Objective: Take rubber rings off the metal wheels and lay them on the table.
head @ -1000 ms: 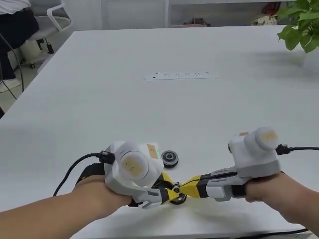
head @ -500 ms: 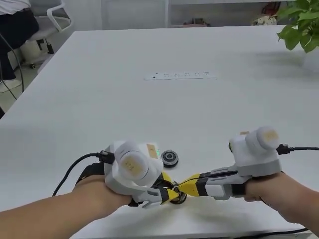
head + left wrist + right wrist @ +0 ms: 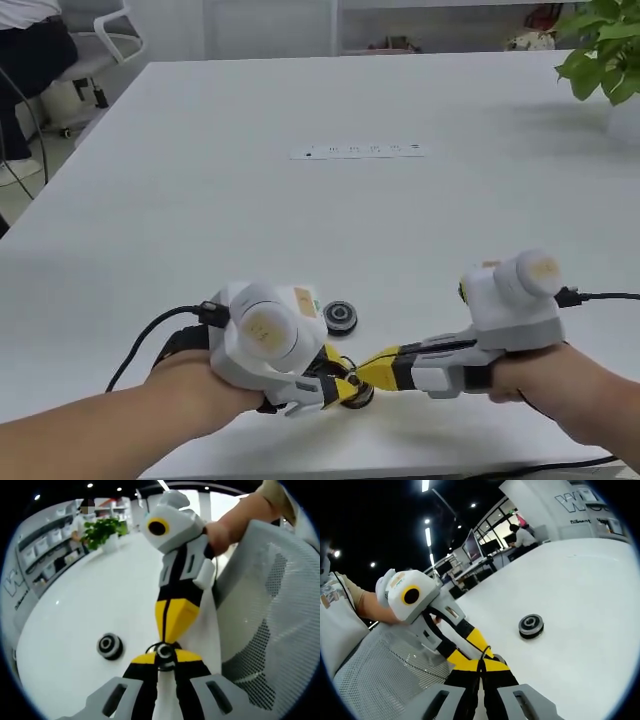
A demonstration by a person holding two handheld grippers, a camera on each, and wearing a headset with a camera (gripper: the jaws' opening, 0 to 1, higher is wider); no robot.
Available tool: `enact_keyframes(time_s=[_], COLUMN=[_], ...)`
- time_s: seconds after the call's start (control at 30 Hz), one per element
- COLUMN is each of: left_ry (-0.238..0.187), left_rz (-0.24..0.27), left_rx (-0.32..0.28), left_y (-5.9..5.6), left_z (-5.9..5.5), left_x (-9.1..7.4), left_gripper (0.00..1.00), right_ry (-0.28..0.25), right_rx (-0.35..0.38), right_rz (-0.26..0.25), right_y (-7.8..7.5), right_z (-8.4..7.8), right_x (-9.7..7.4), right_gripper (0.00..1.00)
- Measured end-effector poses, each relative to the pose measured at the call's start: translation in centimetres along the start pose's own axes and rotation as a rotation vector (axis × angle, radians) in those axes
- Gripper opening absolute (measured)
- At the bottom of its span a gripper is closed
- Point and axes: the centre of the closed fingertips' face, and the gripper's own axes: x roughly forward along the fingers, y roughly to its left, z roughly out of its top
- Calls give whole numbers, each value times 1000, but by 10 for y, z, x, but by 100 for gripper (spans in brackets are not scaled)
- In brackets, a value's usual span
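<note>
- My left gripper (image 3: pixel 164 656) is clamped on a small metal wheel (image 3: pixel 164 650). Its yellow jaw tips pinch the wheel from both sides just above the table (image 3: pixel 300 220), which holds the wheel steady against the pull from the other side.
- My right gripper (image 3: pixel 481 666) meets it nose to nose. Its jaws are pressed together, and in the right gripper view a thin dark loop rises from between the tips. I take this to be the rubber ring (image 3: pixel 483 654), nipped at one spot so it can be peeled over the rim.
- The two grippers point at each other because one anchors while the other strips. Both sit low at the near edge of the table, so the ring has little way to drop once it comes free.
- I judge the ring is only partly lifted. The loop is close against the wheel, and I cannot tell how much of it is off the groove.
- Just beyond the left jaws and a little to their left, a second wheel (image 3: pixel 341 317) lies flat on the table. Its dark band is on, so it is waiting its turn.
- Well ahead of both grippers a white power strip (image 3: pixel 362 152) lies mid-table, and a potted plant (image 3: pixel 605 55) stands far off past the right gripper. Neither is near the work.
</note>
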Motion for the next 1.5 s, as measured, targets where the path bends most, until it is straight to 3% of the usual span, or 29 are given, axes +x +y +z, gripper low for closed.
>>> enact_keyframes(time_s=[0.67, 1.2, 1.5], left_ry=[5, -61, -96], left_rz=[-2, 11, 41], left_rx=[-4, -43, -90], left_y=[2, 5, 11], left_z=[0, 16, 18], left_x=[-3, -29, -52], left_gripper=[15, 22, 28], right_ry=[1, -32, -50], right_rx=[32, 52, 48], right_rz=[-36, -26, -18], right_y=[-11, -7, -3], right_z=[-4, 5, 15], right_x=[-3, -8, -11], right_gripper=[0, 0, 0])
